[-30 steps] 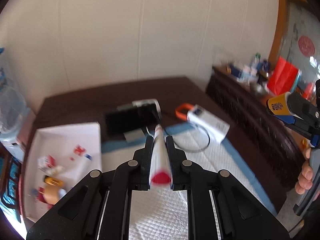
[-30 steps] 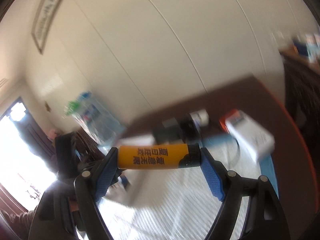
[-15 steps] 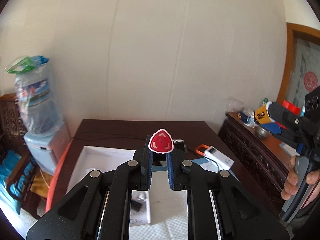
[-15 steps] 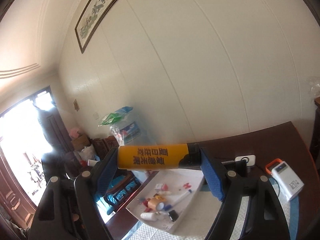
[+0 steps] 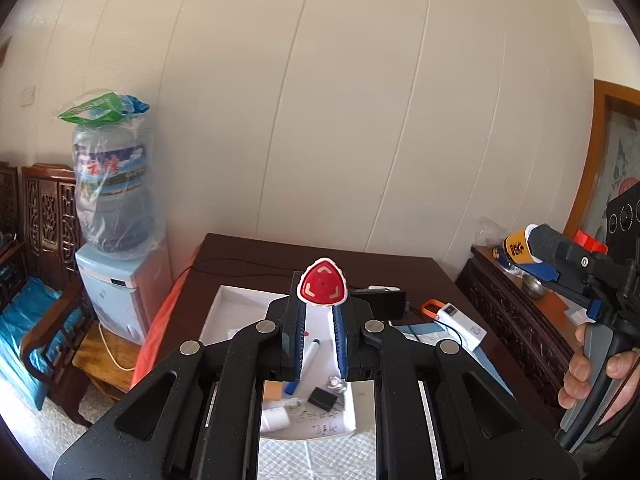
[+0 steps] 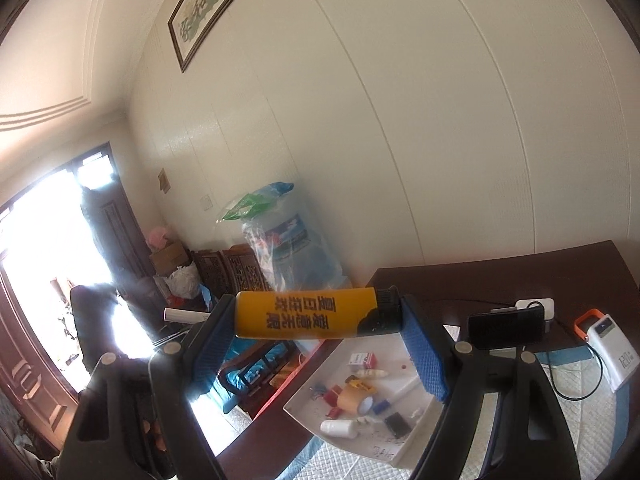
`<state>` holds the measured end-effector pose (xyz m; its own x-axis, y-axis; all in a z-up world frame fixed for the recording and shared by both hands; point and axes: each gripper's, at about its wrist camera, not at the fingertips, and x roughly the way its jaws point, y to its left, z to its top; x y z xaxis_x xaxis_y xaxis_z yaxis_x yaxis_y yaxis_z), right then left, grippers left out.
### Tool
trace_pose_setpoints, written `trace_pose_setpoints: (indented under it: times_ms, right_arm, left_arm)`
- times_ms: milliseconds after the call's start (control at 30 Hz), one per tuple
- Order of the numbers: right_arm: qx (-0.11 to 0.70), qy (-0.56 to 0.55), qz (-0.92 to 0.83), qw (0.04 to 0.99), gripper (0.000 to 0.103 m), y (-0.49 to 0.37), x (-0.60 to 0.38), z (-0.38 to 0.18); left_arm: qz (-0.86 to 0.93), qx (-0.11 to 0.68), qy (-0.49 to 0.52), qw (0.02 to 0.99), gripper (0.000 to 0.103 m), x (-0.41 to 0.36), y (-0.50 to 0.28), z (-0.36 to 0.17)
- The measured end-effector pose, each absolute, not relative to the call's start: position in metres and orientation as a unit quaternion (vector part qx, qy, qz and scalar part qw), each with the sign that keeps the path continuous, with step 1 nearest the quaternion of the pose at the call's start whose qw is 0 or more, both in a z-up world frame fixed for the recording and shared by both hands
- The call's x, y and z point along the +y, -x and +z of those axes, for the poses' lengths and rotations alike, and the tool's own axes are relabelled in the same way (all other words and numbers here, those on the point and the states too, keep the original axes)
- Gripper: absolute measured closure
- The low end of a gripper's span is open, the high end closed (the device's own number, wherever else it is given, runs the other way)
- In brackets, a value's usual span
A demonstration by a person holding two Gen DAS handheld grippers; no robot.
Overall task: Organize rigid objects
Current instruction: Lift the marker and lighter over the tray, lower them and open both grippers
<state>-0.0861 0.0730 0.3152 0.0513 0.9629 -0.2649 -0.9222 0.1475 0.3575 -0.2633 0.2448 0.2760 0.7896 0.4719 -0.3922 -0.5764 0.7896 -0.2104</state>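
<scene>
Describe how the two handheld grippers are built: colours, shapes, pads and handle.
Both are matte black plastic linkages with round silver pivot pins. The left gripper carries ribbed blue pads on its narrow fingers. The right gripper has wider curved arms and textured blue pads. In the left wrist view it has a grey pistol handle gripped by a bare hand, with small blue and red parts.

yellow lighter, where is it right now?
Held crosswise between the right gripper pads, the yellow lighter is up in the air above the white tray; the left wrist view shows it at far right.
</scene>
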Motion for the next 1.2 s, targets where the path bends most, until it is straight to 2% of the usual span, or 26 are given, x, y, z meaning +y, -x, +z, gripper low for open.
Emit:
trace_pose_setpoints:
  times_ms: [733,1200]
  right_arm:
    - [0.251,-0.027,0.652,0.715,0.023,0.103,0.120,0.299]
    - [0.324,0.000,0.623,0.712,0.023,0.066,0.170,0.242]
  left_arm:
    - [0.271,0.184,0.170,0.929,0.092,0.280,0.269,0.265]
    - [0.259,0.249,0.201,0.911,0.091,0.327,0.222,0.208]
